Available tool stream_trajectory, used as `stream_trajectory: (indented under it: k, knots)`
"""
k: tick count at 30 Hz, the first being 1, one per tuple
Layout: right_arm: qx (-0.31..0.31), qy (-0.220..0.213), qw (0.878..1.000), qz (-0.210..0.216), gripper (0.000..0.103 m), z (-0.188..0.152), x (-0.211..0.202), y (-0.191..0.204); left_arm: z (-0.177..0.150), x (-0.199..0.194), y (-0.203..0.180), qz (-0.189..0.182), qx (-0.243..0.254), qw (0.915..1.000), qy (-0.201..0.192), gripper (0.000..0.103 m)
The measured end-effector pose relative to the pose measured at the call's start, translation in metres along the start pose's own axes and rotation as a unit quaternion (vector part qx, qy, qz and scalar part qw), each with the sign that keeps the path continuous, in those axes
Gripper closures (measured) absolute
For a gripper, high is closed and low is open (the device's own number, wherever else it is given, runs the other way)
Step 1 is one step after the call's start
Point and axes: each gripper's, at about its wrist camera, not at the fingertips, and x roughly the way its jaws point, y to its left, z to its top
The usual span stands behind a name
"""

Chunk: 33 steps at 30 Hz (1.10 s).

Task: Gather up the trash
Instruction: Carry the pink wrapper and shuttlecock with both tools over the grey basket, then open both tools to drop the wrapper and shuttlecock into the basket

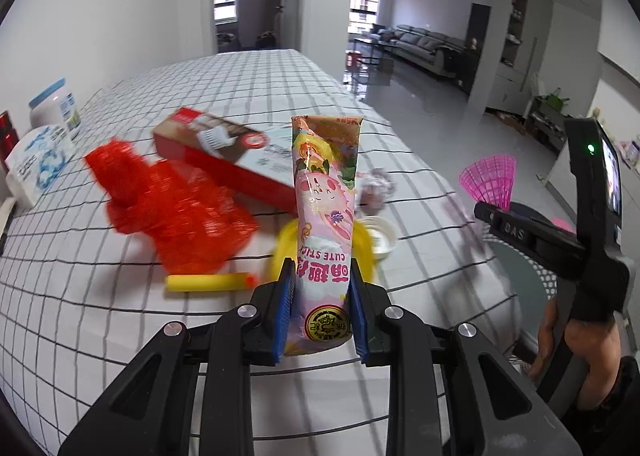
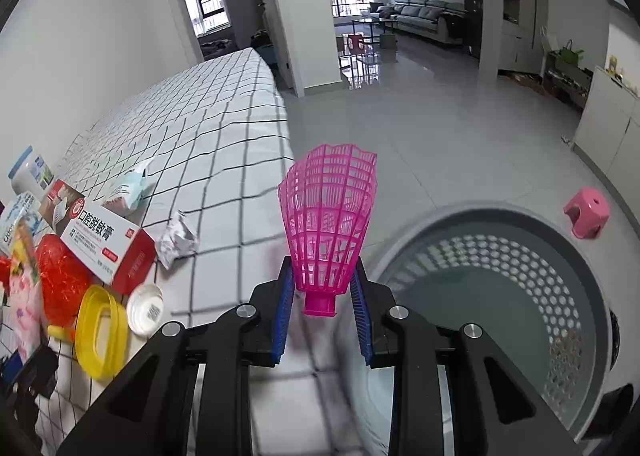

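My left gripper [image 1: 323, 276] is shut on a pink snack wrapper [image 1: 325, 232] and holds it upright above the checked table [image 1: 120, 316]. My right gripper [image 2: 322, 284] is shut on a pink plastic shuttlecock skirt [image 2: 328, 224], held at the table's edge beside a grey perforated basket [image 2: 520, 296] on the floor. The right gripper and shuttlecock also show at the right of the left wrist view [image 1: 490, 180]. On the table lie red mesh [image 1: 172, 212], a red and white box [image 1: 228, 152], a yellow ring [image 2: 100, 332], a white lid [image 2: 146, 310], a crumpled paper [image 2: 178, 240] and a yellow foam dart [image 1: 210, 282].
A white jar with a blue lid [image 1: 56, 104] and a blue and white packet [image 1: 36, 164] stand at the table's left by the wall. A pale blue packet [image 2: 128, 188] lies further back. A pink stool [image 2: 586, 212] stands on the tiled floor beyond the basket.
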Motion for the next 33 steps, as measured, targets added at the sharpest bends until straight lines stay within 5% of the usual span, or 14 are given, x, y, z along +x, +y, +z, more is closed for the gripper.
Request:
stream_trajectory:
  k: [9,18,33]
  knots:
    - [0.035,0.005,0.999,-0.019,0.076,-0.031,-0.042,-0.073,0.007,0.016,-0.068,-0.078,0.049,0.9956,0.018,0.077]
    - [0.062,0.01,0.997,-0.038,0.076,-0.057,-0.063,-0.132,0.003,0.043,-0.151,-0.142,0.113,0.9816,0.059,0.077]
    - [0.083,0.021,0.996,-0.024,0.076,-0.07,-0.063,-0.159,-0.006,0.079,-0.202,-0.155,0.149,0.9712,0.103,0.076]
